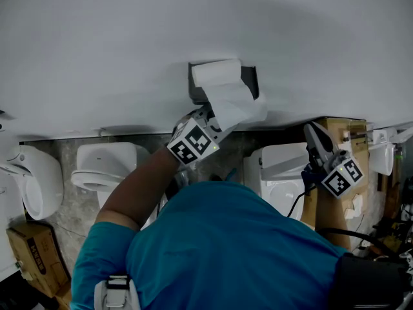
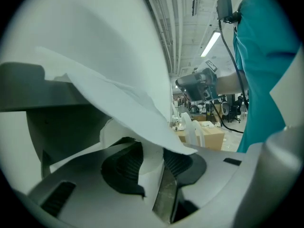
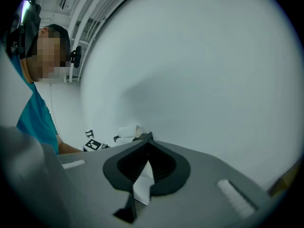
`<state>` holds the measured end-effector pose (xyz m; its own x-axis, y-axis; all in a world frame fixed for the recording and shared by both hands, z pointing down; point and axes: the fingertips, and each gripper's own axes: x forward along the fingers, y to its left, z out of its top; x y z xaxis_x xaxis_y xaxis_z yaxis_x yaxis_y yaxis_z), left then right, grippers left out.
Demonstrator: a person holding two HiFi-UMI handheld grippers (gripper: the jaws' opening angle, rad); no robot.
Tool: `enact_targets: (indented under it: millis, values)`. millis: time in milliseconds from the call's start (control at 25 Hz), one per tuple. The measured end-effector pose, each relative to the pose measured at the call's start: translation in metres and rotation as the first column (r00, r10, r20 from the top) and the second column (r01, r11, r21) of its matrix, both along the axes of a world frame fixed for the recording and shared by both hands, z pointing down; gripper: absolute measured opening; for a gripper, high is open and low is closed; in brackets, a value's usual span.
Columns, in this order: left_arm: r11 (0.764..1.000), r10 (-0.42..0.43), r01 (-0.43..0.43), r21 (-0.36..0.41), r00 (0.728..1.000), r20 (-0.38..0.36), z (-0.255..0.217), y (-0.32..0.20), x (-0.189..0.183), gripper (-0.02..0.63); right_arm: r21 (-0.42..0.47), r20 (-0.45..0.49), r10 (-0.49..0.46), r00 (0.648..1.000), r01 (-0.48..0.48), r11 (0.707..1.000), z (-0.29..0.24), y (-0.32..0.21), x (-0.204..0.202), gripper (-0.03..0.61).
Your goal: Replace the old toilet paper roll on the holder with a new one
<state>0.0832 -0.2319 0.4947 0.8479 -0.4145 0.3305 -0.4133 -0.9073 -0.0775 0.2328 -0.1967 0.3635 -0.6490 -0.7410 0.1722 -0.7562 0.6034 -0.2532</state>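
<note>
The left gripper [image 2: 152, 156] has its fingers [image 2: 122, 167] part-way closed on a thick fold of white paper [image 2: 151, 175]. Whether that fold is the body of the toilet paper roll [image 1: 216, 72] or only its outer layers cannot be told. A loose tail [image 1: 239, 105] of the same paper drapes down over this gripper. In the head view the roll lies just beyond and above the left fingers, seated in the dark holder [image 1: 250, 79] on the white wall [image 1: 97, 50]. Its long axis runs left to right along that wall, so getting it free probably means drawing it toward the near side rather than sideways. The left gripper [image 1: 205, 123] is right at the holder, while the right gripper [image 1: 315, 137] hangs well apart to the right, so the left is far nearer. The right gripper's fingers [image 3: 126, 167] are fully together and pinch a small paper scrap [image 3: 142, 184], so it is not free to take anything else. The holder contains this one roll. Below are two toilets [image 1: 106, 166], a cardboard box [image 1: 37, 257] at the near left and another [image 1: 345, 131] behind the right gripper, their contents unseen.
</note>
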Motion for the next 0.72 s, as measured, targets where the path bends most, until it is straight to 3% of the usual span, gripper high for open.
enact_targets:
  millis: [480,720]
  values:
    - [0.998,0.053,-0.055,-0.020,0.997,-0.064,-0.001,-0.005,0.042,0.138,-0.004,0.002,0.047,0.999,-0.047,0.999,0.002,0.004,0.028,0.002]
    - [0.991,0.124,-0.126,-0.053,0.992,-0.032,0.018,0.015,0.068,0.138,-0.006,-0.002,0.065,0.998,-0.065,0.998,0.003,0.008,0.041,0.002]
